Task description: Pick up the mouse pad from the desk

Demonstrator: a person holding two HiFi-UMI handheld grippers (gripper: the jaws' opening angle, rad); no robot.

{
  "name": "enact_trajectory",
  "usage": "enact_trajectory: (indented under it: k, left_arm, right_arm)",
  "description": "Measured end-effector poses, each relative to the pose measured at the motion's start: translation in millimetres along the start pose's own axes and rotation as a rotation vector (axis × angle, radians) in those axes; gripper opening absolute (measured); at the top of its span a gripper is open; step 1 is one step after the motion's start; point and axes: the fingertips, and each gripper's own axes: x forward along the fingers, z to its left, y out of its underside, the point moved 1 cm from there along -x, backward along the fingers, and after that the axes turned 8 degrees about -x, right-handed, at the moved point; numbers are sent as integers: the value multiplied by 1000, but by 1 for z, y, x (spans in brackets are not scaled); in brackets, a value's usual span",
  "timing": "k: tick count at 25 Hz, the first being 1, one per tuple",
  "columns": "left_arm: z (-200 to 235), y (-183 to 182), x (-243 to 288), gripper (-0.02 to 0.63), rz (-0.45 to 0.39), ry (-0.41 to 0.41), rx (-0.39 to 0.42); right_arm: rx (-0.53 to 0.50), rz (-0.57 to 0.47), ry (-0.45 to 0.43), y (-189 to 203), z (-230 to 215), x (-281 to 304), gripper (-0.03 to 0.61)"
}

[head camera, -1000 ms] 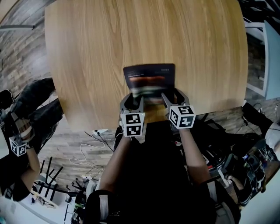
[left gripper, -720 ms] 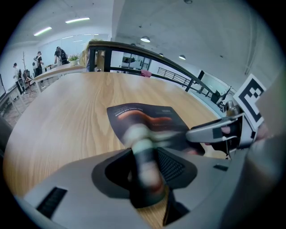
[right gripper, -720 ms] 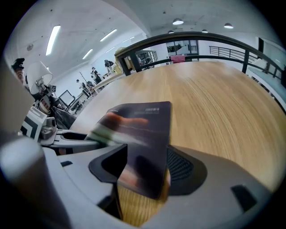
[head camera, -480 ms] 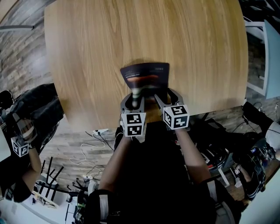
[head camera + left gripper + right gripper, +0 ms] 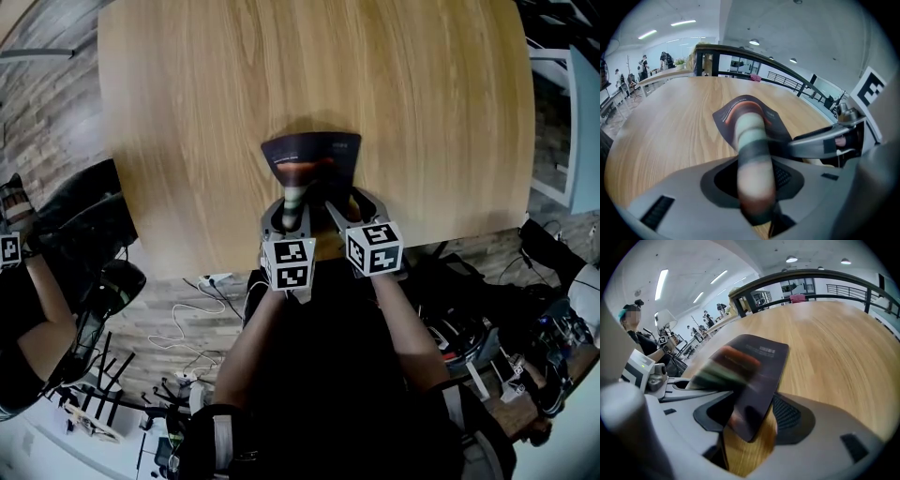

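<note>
The dark mouse pad (image 5: 311, 157) with orange and green stripes lies near the front edge of the wooden desk (image 5: 187, 112), its near edge bunched up. My left gripper (image 5: 287, 214) stands at that edge. Its jaws are closing around a rounded fold of the mouse pad (image 5: 752, 154), which does not look squeezed flat. My right gripper (image 5: 345, 208) is close beside it on the right. The pad's near corner (image 5: 754, 394) stands tilted up between its jaws, and bare wood shows between the sheet and the right jaw.
The desk's front edge (image 5: 225, 267) runs just under both grippers. A person (image 5: 37, 309) is at the left with another marker cube. Cables (image 5: 202, 300) lie on the floor below. A white cabinet (image 5: 562, 122) stands at the right.
My right gripper has moved left towards the left one. The pad's near edge has bunched into a fold and looks narrower. The person at the left has shifted.
</note>
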Motion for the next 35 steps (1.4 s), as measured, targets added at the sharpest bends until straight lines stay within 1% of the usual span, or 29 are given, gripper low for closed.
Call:
enact_trajectory:
  k: [1,2,4,9,14,17,23,30,31,33,35]
  left_arm:
    - [0,0,1,134,-3,7,-10]
    - [-1,-1,1,90,-8,17,-21]
    - [-4,-3,1,66,-17,28,-29]
    - [-7,-3,-4,53,-38,35,-47]
    - [-5,-5,-4,44,-52,72,-87]
    - [-6,-11,-16,43,-66,83,-103]
    - [-5,-30,-37,43,-106,87,-96]
    - [-1,-50,-64,43,-155,64,-92]
    - [0,-53,-69,43,-163,59,-96]
    - [2,-61,-80,43,-183,52,-111]
    - [4,-69,-91,43,-207,44,-126]
  right_arm:
    - [0,2,-1,0,0,0,249]
    - [-1,4,-2,0,-1,1,249]
    - [-3,6,-7,0,0,1,249]
    - [-10,13,-24,1,-2,-2,249]
    - [-9,1,-16,-8,-9,-7,249]
    - [-17,-6,-13,-11,-8,-15,249]
    - [-42,-60,-21,-36,3,-29,249]
    - [-86,-108,-60,-65,23,-40,244]
    - [-94,-116,-58,-70,25,-42,231]
    - [-111,-130,-49,-80,30,-48,153]
    - [-129,-140,-52,-90,36,-53,143]
